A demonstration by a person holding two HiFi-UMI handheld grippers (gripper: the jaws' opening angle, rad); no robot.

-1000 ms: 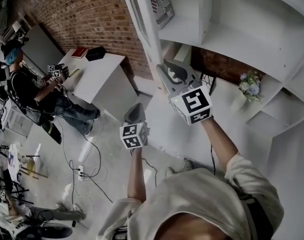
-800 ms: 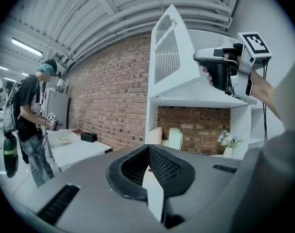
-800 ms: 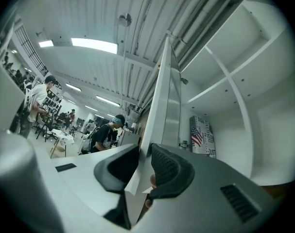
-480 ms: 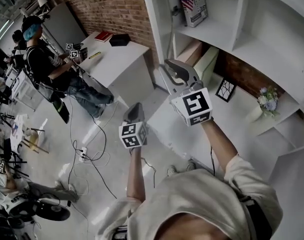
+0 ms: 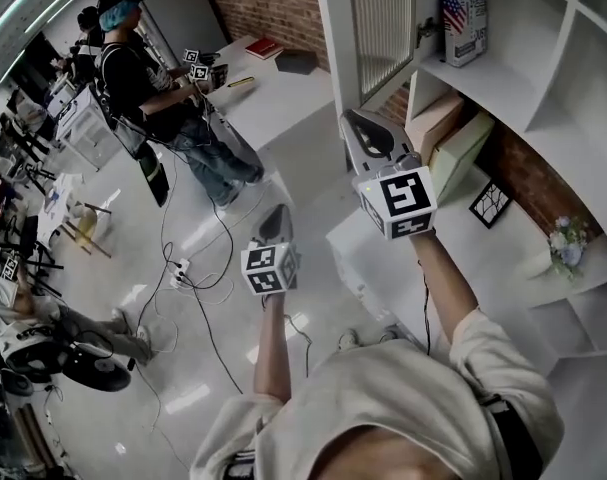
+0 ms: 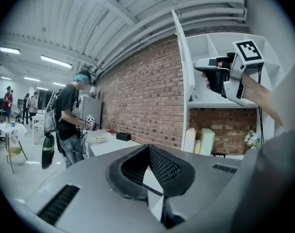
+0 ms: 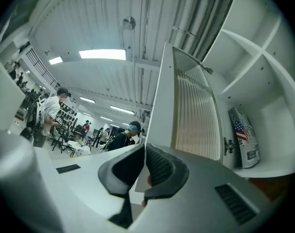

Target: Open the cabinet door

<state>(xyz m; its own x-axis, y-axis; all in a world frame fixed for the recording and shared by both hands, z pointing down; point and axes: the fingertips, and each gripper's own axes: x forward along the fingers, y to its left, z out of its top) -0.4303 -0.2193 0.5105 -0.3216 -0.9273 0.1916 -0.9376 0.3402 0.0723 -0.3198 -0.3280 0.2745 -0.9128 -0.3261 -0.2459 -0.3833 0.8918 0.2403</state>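
The cabinet door [image 5: 383, 23], a white frame around ribbed glass, stands swung out from the white shelf unit [image 5: 543, 78]. My right gripper [image 5: 366, 128] is raised just under the door's lower corner. In the right gripper view its jaws are closing and almost together [image 7: 144, 149], with no thing between the pads; the door [image 7: 196, 115] rises just beyond the tips. My left gripper [image 5: 271, 218] hangs lower and to the left, away from the cabinet, shut and empty [image 6: 148, 149]. The left gripper view also shows the door [image 6: 182, 57] edge-on and the right gripper [image 6: 220, 74].
Shelves hold a flag-printed box [image 5: 461, 13], upright boxes [image 5: 448, 128], a small picture frame [image 5: 490, 205] and flowers [image 5: 568, 238]. A person in a blue cap [image 5: 133, 68] stands at a white table [image 5: 273, 88]. Cables and a power strip [image 5: 183, 268] lie on the floor.
The view has swung left along the cabinet, and both grippers moved with it. The ribbed door now shows fully above the right gripper, which sits nearer its lower corner.
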